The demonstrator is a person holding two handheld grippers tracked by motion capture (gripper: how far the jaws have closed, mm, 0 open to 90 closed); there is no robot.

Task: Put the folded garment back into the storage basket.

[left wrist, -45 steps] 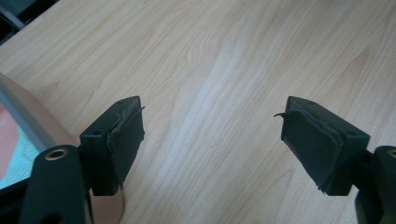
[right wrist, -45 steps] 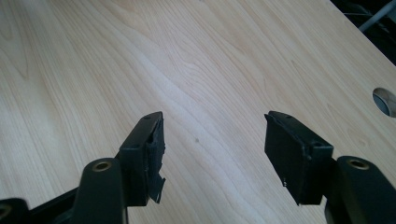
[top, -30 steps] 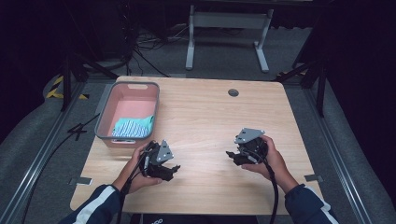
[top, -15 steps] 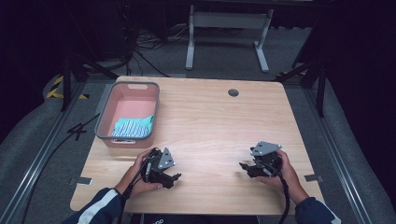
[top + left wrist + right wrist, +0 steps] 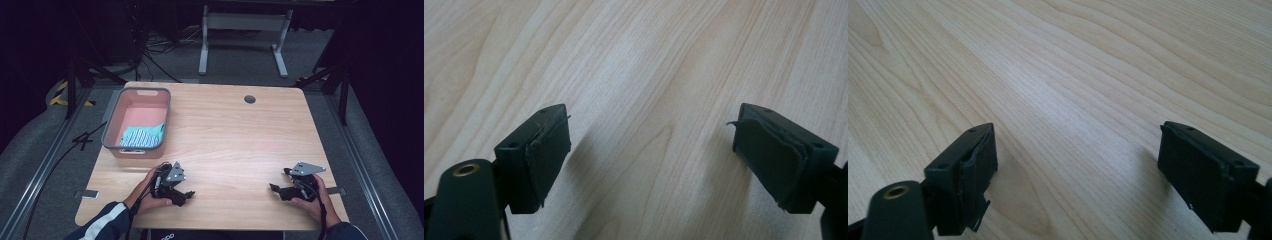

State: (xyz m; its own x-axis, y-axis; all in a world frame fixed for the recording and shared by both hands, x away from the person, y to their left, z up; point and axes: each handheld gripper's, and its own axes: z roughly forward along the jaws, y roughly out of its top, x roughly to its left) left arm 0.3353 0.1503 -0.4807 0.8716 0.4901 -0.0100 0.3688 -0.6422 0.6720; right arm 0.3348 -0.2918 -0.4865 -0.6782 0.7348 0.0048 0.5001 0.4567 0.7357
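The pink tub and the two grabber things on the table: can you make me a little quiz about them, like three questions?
1. True or false: the pink tub sits on the table nearer the left gripper than the right gripper.
2. What lies inside the tub? A) a striped teal cloth B) a red ball C) nothing
3. Fill in: both grippers' jaws stand ____, with bare wood between them.

Key
1. True.
2. A, the striped teal cloth.
3. Open; neither holds anything.
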